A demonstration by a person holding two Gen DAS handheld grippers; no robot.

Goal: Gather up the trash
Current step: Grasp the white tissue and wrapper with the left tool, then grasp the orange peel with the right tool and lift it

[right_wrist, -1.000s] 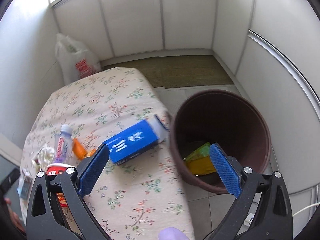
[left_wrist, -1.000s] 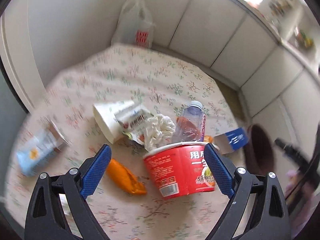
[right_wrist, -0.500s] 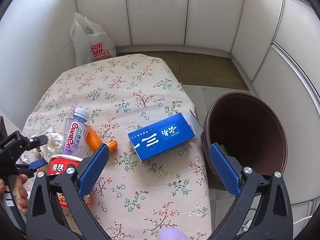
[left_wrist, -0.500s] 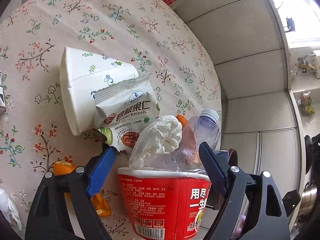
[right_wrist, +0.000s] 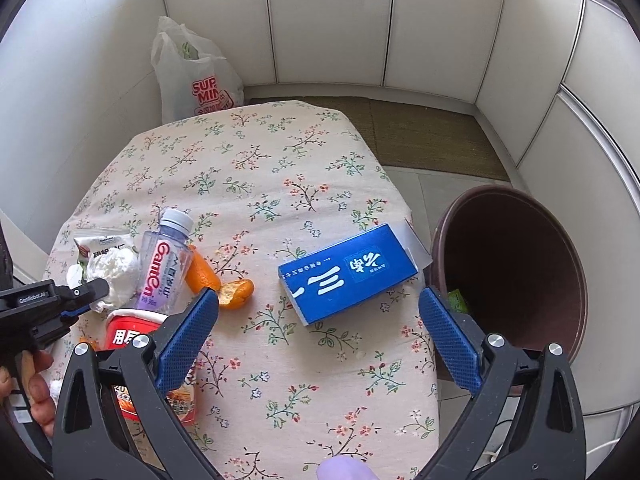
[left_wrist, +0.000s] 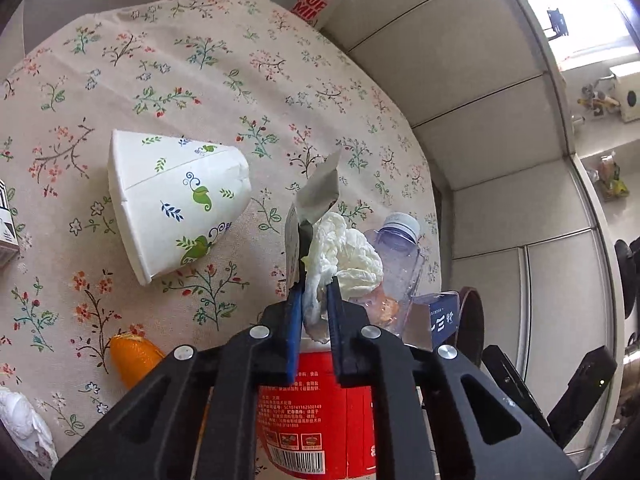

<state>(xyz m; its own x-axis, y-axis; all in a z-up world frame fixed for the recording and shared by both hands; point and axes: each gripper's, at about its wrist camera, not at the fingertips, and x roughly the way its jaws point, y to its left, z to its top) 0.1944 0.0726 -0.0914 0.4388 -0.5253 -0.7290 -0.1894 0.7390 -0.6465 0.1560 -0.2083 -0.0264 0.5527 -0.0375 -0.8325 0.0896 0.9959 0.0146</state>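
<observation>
- Blue fingers of the left gripper have just been closing and are now pinched on a crumpled white tissue, with the edge of a snack wrapper caught against the left pad.
- From the right wrist view, the same left gripper is seen at the tissue, held by a hand at the lower left edge.
- Wide-open jaws are shown on the right gripper, and nothing is held between them; it hangs above the near part of the table.
- The tissue sits at the rim of a red instant-noodle cup, which stands upright on the floral cloth just below the pinch.
- A clear plastic bottle is lying just beside the tissue, with orange peel next to it.
- A white paper cup with green leaf prints lies on its side, apart from the cluster.
- A blue carton lies flat near the table's edge, close to a brown bin that stands on the floor beside the table.
- Some green and yellow waste can be seen inside the bin.
- A white plastic bag stands behind the table against the wall.
</observation>
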